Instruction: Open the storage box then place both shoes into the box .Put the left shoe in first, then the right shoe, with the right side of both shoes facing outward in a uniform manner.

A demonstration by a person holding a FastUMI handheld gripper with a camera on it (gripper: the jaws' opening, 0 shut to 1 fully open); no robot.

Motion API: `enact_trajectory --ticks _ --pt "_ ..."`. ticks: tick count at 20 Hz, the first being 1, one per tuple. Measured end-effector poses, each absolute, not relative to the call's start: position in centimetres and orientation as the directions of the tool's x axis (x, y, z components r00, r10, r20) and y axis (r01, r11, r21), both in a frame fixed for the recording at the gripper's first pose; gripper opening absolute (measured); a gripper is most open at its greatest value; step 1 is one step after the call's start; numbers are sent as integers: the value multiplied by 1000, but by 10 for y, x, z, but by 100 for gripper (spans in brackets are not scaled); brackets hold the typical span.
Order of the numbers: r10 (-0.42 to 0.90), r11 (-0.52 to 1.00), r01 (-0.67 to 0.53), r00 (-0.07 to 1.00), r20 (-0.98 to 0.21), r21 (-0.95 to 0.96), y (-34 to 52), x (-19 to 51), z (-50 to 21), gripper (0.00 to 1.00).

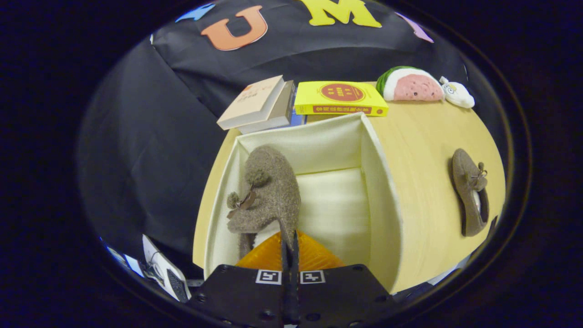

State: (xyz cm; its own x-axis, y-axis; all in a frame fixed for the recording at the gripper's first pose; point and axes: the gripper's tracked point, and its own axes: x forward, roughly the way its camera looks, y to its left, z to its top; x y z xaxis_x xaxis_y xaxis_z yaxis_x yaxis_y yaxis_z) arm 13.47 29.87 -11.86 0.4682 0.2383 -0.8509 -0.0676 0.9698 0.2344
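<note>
While the claw [290,248] pinches one brown shoe [266,191] inside the open box [382,191], the other shoe [471,193] lies outside.

Yellow book [340,98] lies flat at the far edge of the wooden table [428,150]; two stacked tan books [257,105] just left of it, watermelon plush [411,85] and white plush [457,93] right.

No legible text on the books [339,98].
</note>
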Motion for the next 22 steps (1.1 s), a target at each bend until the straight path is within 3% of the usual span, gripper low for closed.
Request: enact_trajectory --ticks 7,12,15,17,19,20,22 --pt "135 990 -80 404 -905 112 311 132 -156 0" --pt "142 988 -113 399 -906 106 316 132 -158 2" --pt "169 983 -137 437 -884 120 311 130 -141 32" --pt "177 981 -153 467 -866 118 304 127 -126 71" --pt "188 978 -173 491 -851 117 294 120 -109 79" --pt "198 975 -185 499 -844 119 290 117 -100 89" --pt "201 974 -199 520 -830 111 275 108 -81 96"
